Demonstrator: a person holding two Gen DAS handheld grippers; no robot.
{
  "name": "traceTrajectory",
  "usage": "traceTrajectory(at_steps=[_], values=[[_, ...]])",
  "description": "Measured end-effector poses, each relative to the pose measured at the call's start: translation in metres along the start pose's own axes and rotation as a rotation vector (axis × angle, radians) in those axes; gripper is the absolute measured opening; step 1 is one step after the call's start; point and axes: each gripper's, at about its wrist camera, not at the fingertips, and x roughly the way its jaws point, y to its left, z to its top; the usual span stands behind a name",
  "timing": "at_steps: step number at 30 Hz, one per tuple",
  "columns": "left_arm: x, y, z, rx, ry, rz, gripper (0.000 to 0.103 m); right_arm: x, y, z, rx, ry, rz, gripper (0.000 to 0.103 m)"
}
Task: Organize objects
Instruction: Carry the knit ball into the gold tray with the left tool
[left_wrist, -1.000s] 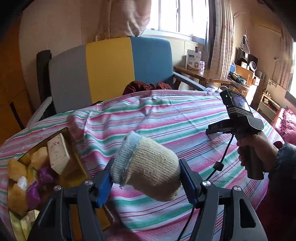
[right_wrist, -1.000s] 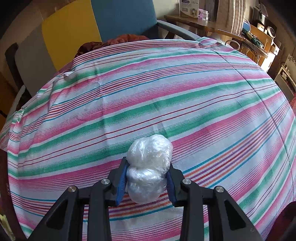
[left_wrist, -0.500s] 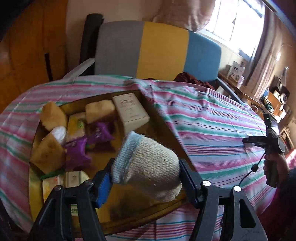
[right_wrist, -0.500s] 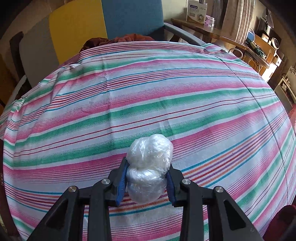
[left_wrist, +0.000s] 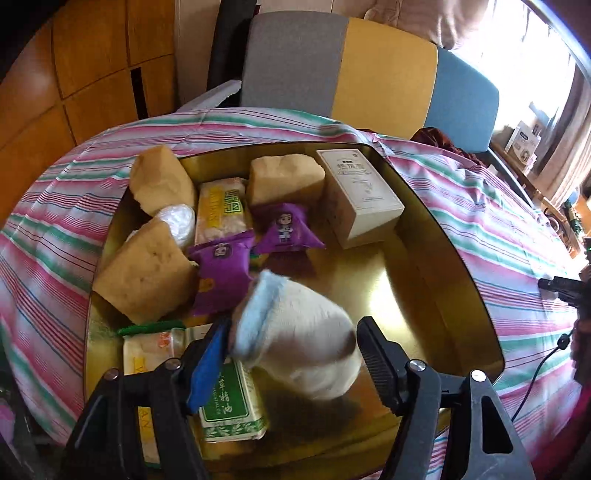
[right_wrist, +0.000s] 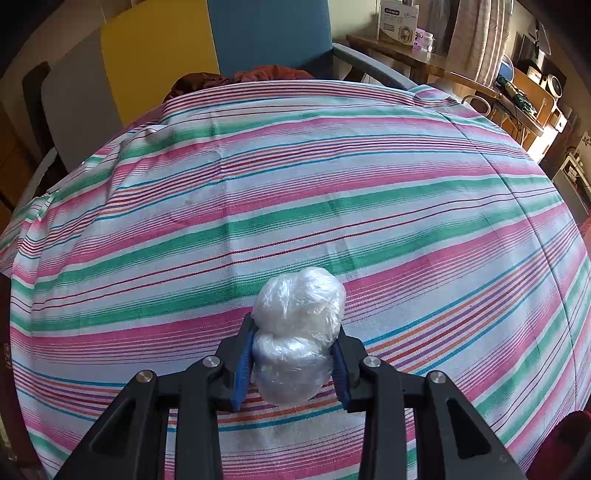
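Observation:
A cream rolled sock with a pale blue cuff (left_wrist: 295, 343) hangs blurred between the jaws of my left gripper (left_wrist: 291, 325), just above the gold tray (left_wrist: 443, 258). The jaws are opening; the right pad (left_wrist: 376, 354) stands clear of the sock, while the blue left pad (left_wrist: 207, 358) is at its cuff. My right gripper (right_wrist: 295, 328) is shut on a white bundle wrapped in clear plastic (right_wrist: 295, 332), held just over the striped tablecloth (right_wrist: 295, 192).
The tray holds beige sponge blocks (left_wrist: 144, 273), purple packets (left_wrist: 221, 266), a white box (left_wrist: 362, 199), a green-labelled box (left_wrist: 232, 406) and yellow packets. A grey, yellow and blue chair (left_wrist: 369, 62) stands behind the table. The tray's right half shows bare gold.
My left gripper swung left from over the cloth to above the tray and dipped. Its jaws have widened and the sock has slipped lower. The right gripper kept still with its bundle.

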Motion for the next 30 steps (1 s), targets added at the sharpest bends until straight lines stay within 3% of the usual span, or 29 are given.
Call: traceTrajectory(at_steps=[4, 8, 13, 17, 25, 30], values=[[-0.003, 0.004, -0.001, 0.013, -0.011, 0.023, 0.074, 0.000, 0.000, 0.001, -0.001, 0.000, -0.003, 0.036], [-0.020, 0.004, -0.002, 0.046, -0.082, 0.059, 0.074, -0.003, 0.001, 0.001, -0.001, -0.004, 0.004, 0.036], [-0.041, 0.007, -0.004, 0.057, -0.143, 0.094, 0.077, -0.025, 0.032, -0.002, -0.077, -0.055, 0.106, 0.036], [-0.053, 0.014, -0.005, 0.035, -0.169, 0.095, 0.077, -0.053, 0.086, -0.012, -0.242, -0.083, 0.177, 0.036], [-0.061, 0.030, -0.013, -0.003, -0.179, 0.095, 0.078, -0.128, 0.232, -0.062, -0.567, -0.167, 0.379, 0.036], [-0.062, 0.041, -0.017, -0.029, -0.180, 0.105, 0.081, -0.139, 0.303, -0.097, -0.716, -0.145, 0.437, 0.036]])
